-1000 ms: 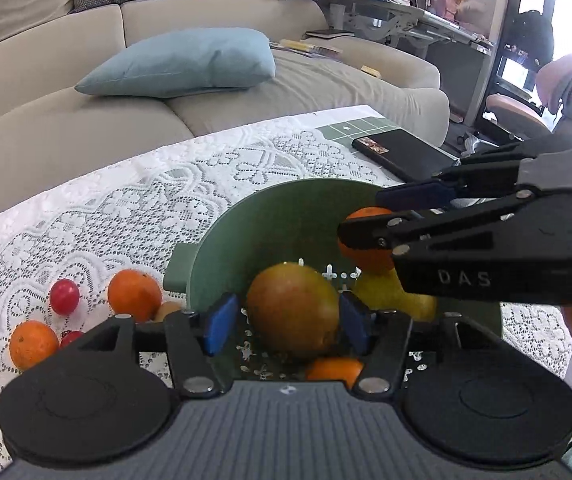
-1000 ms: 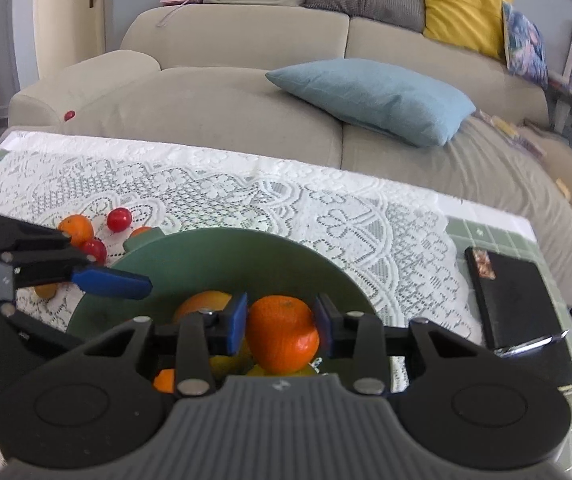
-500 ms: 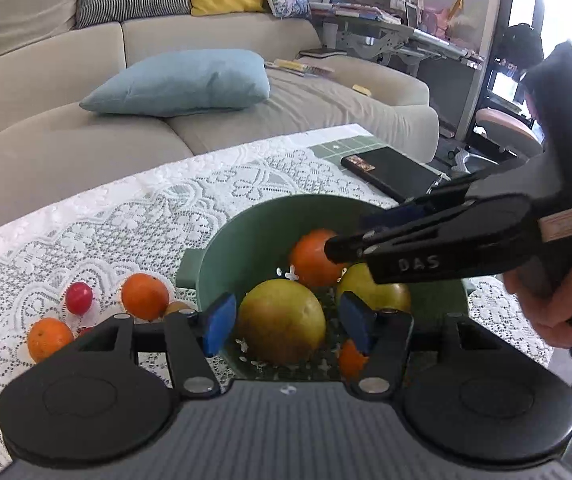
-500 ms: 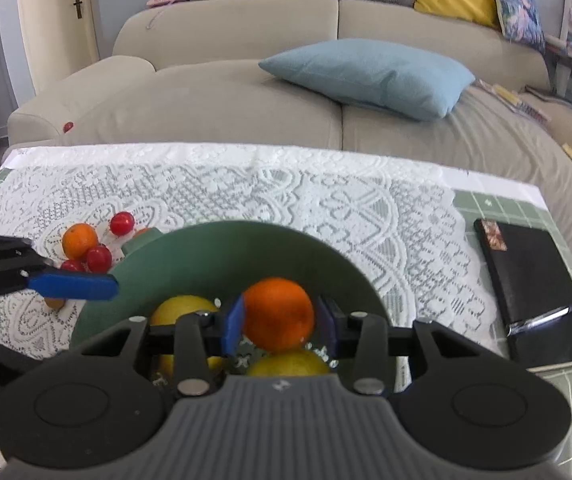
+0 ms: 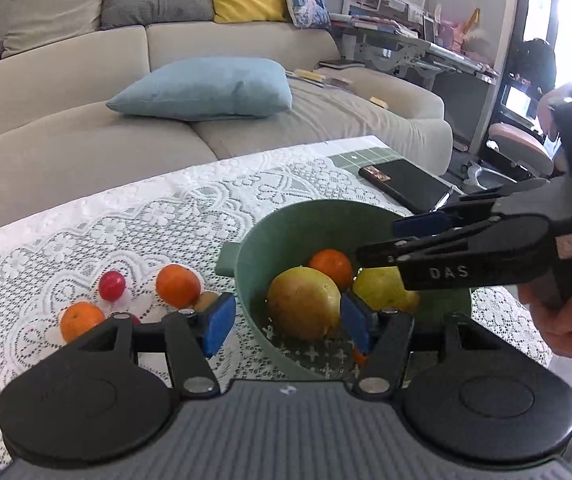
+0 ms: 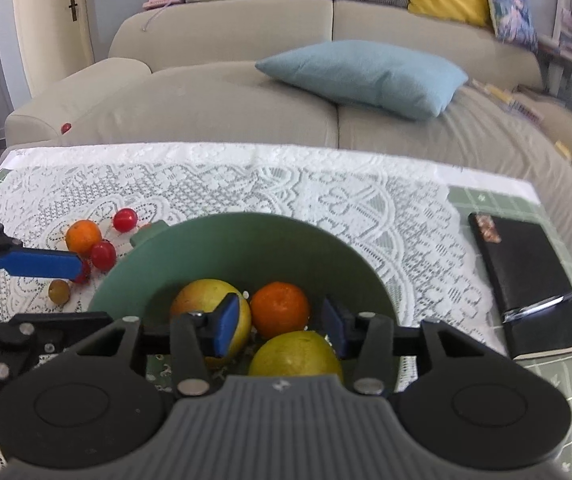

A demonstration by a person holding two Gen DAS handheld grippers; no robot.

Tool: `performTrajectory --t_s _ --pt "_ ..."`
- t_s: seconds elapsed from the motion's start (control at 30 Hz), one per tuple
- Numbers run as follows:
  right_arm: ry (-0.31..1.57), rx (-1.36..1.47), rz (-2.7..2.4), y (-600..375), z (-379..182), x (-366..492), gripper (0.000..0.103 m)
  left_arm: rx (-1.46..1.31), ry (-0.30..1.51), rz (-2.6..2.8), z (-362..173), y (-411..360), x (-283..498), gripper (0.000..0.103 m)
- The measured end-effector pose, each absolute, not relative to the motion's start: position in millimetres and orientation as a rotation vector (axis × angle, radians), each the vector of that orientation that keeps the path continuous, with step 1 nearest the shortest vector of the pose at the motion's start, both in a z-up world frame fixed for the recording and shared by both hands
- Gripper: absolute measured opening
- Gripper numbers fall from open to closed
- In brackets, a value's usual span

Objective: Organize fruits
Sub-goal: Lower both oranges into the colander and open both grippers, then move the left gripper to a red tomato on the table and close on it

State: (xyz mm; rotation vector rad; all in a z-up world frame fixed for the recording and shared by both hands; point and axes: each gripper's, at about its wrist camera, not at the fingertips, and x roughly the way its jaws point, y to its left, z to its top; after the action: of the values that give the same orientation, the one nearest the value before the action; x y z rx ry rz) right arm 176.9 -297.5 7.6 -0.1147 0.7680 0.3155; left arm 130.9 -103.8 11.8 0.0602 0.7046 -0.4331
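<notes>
Green bowl (image 6: 246, 248) holds three fruits, orange (image 6: 280, 310) just dropped; right gripper (image 6: 280, 326) opening, empty. Left gripper (image 5: 286, 322) wide, empty. Small fruits (image 5: 178, 285) remain on lace cloth (image 5: 126, 232).

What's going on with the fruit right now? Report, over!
Right tongs opening over green bowl, orange dropped inside. Left tongs open, empty. More oranges and red fruits wait on tablecloth. Nothing blocking.

Left claw (image 5: 284, 326) gapes; right claw (image 6: 280, 322) opening, empty.
</notes>
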Motion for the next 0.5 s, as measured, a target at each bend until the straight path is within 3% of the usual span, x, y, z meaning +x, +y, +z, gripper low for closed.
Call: performTrajectory --t_s 0.1,0.5 --pt "0.705 -0.122 0.299 -293 16 160 0.053 0.048 0.683 -0.431 16 -97 123 0.071" --pt "0.544 0.005 0.275 -261 19 98 0.056 0.006 0.628 -0.378 22 -62 87 0.071"
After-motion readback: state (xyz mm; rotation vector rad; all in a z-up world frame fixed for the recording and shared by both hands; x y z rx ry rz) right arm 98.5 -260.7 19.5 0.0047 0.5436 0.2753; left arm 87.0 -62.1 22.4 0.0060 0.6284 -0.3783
